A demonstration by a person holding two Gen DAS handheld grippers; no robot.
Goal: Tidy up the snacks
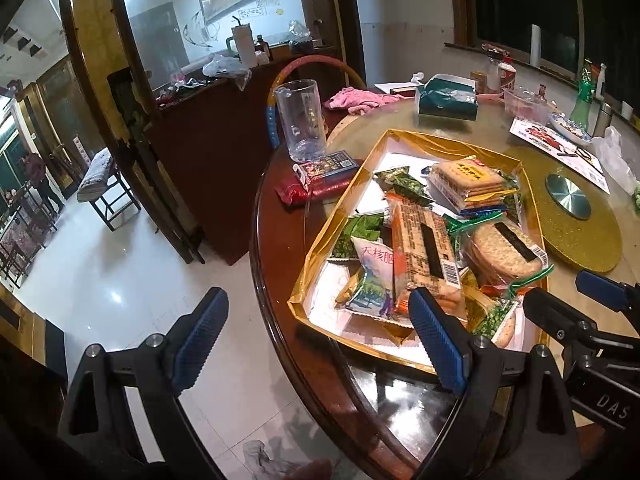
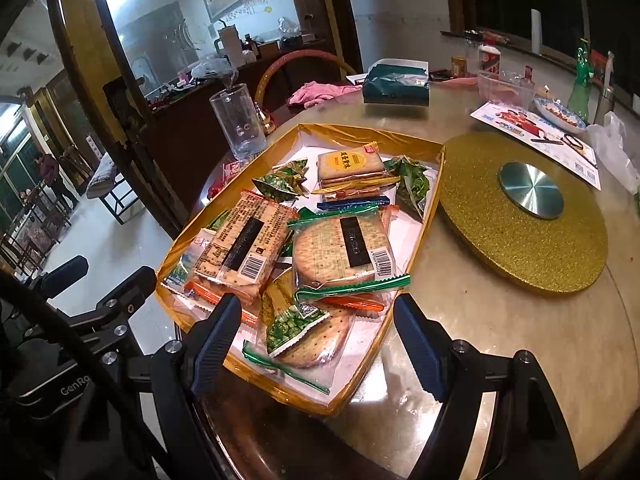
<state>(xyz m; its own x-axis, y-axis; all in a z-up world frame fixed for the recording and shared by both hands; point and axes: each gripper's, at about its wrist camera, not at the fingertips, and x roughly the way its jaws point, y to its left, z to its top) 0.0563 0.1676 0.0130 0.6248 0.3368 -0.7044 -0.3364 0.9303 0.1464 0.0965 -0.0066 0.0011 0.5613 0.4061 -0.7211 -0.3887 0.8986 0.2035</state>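
I'm seeing both tongs hanging wide open and holding nothing: left tongs (image 1: pixel 320 340) at the desk (image 2: pixel 500 320) edge, near the gold tray's (image 2: pixel 434 184) near corner, right tongs (image 2: pixel 316 344) over the tray's near end. Snack packs (image 2: pixel 340 248) are lying piled inside the tray, just ahead of the right tongs. A clear pitcher (image 1: pixel 300 120) is standing beyond the tray, a gold turntable (image 2: pixel 520 216) sitting just right of it.
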